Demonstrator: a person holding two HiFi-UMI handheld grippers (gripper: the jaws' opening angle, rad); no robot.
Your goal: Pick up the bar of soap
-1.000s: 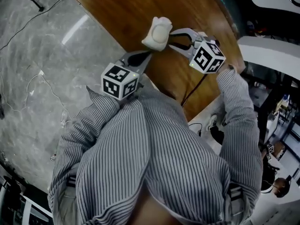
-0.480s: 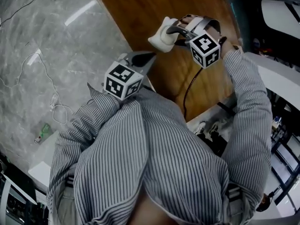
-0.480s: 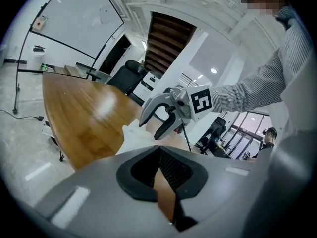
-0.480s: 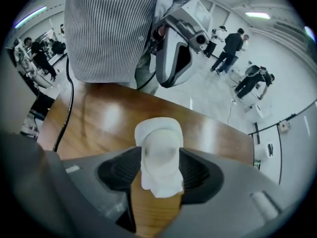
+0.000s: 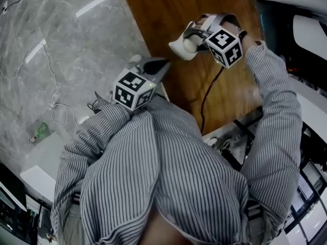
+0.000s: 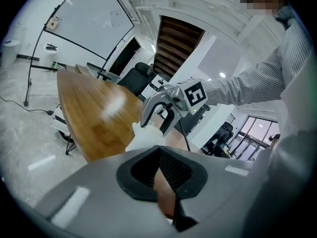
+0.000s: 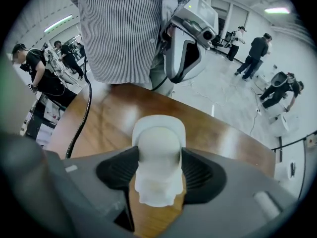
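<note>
Clad in a loose long-sleeved shirt (image 5: 168,177) of fine dark-grey and white pinstripes, creased at shoulders and elbows, with both sleeves (image 5: 276,116) running full-length toward the wrists.

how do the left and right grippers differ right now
The left gripper has its fingers together with nothing between them; the right gripper has its fingers opening with the bar of soap between them. The left sits at the edge of the wooden table; the right reaches farther over it. Both carry a marker cube.
</note>
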